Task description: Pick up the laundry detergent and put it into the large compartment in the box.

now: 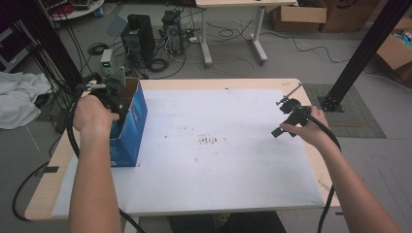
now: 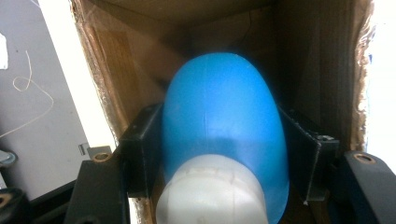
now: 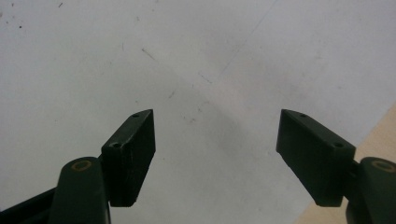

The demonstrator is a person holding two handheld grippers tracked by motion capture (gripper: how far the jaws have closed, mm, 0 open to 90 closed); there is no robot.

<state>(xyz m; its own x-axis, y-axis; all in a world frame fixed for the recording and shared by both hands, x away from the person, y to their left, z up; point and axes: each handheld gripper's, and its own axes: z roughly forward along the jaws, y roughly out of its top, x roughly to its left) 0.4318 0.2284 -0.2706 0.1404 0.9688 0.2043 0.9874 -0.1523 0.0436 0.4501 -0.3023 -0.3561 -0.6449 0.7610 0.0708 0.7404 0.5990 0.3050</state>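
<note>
A blue rounded bottle (image 2: 224, 112) with a white cap (image 2: 212, 193) sits between the jaws of my left gripper (image 2: 223, 154), which is shut on it. The bottle points down into an open blue cardboard box (image 1: 130, 124) with brown inner walls (image 2: 317, 56), standing at the table's left side. In the high view my left gripper (image 1: 114, 99) is at the box's open top. My right gripper (image 1: 283, 118) hovers over the right part of the white sheet (image 1: 214, 160). Its jaws stand wide apart with nothing between them, and the right gripper (image 3: 217, 149) faces bare sheet (image 3: 93, 56).
The white sheet covers most of the wooden table (image 1: 218, 83), with a few dark smudges (image 1: 210, 140) near its middle. Wood edge (image 3: 380, 135) shows beside the right gripper. Cables, computer towers (image 1: 138, 36) and cardboard boxes (image 1: 299, 14) lie on the floor beyond.
</note>
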